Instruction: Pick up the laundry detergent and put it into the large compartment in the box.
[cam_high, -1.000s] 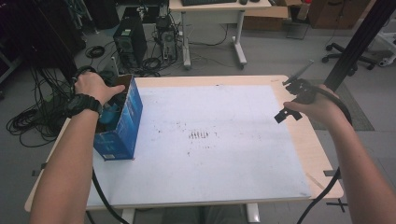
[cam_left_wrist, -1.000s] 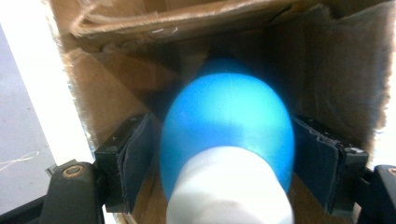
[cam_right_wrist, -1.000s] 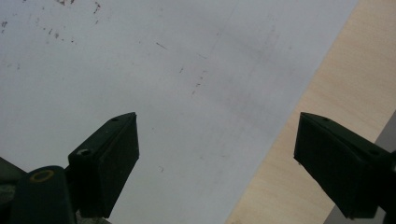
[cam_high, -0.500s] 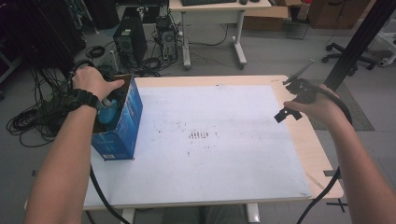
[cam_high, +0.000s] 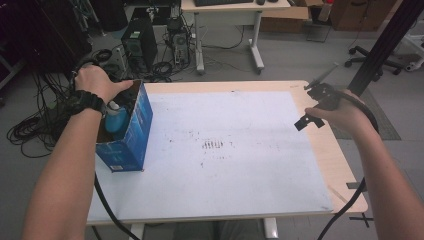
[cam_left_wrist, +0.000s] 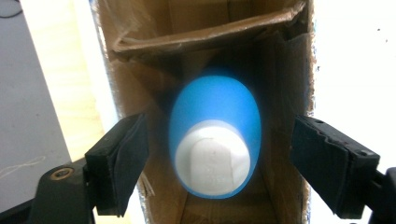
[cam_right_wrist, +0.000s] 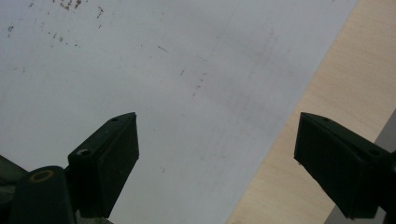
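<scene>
A blue bottle with a white cap (cam_left_wrist: 212, 144) stands inside an open blue cardboard box (cam_high: 131, 131) at the table's left edge; its top also peeks out of the box in the high view (cam_high: 116, 120). My left gripper (cam_left_wrist: 219, 170) hangs over the box mouth, looking straight down. Its jaws have just been opening and now stand wide of the bottle, clear on both sides, with the bottle below and between them. My right gripper (cam_right_wrist: 217, 161) hovers open over the white mat near the table's right edge, nothing between its jaws; in the high view it sits in the person's hand (cam_high: 320, 102).
A white mat (cam_high: 225, 150) covers most of the wooden table (cam_high: 345, 170), with dark smudges near its middle. Behind the table stand computer towers (cam_high: 137, 40), tangled cables and a desk. A black post (cam_high: 382, 45) rises at the right.
The left hand has risen a little above the box, leaving the bottle inside. The right hand has stayed where it was.
</scene>
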